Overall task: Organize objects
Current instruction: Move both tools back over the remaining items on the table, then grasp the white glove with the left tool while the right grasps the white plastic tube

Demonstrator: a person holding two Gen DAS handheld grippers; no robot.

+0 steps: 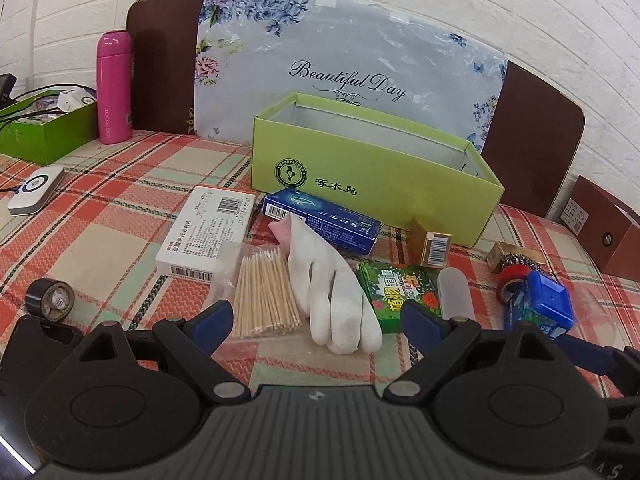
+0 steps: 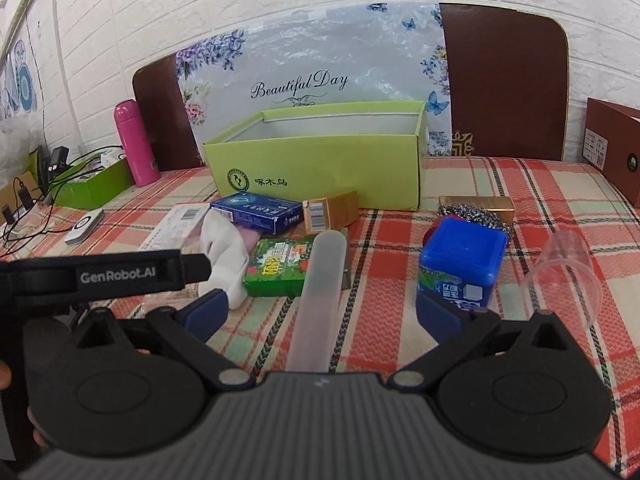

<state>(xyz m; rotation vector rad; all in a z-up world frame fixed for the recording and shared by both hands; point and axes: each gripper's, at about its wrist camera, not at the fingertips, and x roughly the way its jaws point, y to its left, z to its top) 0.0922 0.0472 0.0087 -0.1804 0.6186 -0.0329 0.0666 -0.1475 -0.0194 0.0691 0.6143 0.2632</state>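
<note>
An open light-green box (image 1: pixel 372 184) (image 2: pixel 320 168) stands at the back of the plaid table. In front of it lie a white medicine box (image 1: pixel 204 236), a blue box (image 1: pixel 324 220) (image 2: pixel 256 212), a bag of wooden sticks (image 1: pixel 264 296), a white glove (image 1: pixel 336 292) (image 2: pixel 224 248), a green packet (image 1: pixel 400 292) (image 2: pixel 280 266), a frosted tube (image 2: pixel 320 296), a gold box (image 1: pixel 430 246) (image 2: pixel 330 212) and a blue-lidded jar (image 1: pixel 540 308) (image 2: pixel 460 268). My left gripper (image 1: pixel 316 316) is open over the sticks and glove. My right gripper (image 2: pixel 320 312) is open around the tube's near end.
A pink bottle (image 1: pixel 114 88) and a green box of cables (image 1: pixel 44 128) stand at the far left. A black tape roll (image 1: pixel 50 300) lies near left. A clear cup (image 2: pixel 568 276), a metal scourer (image 2: pixel 476 214) and a brown box (image 2: pixel 616 152) are at the right.
</note>
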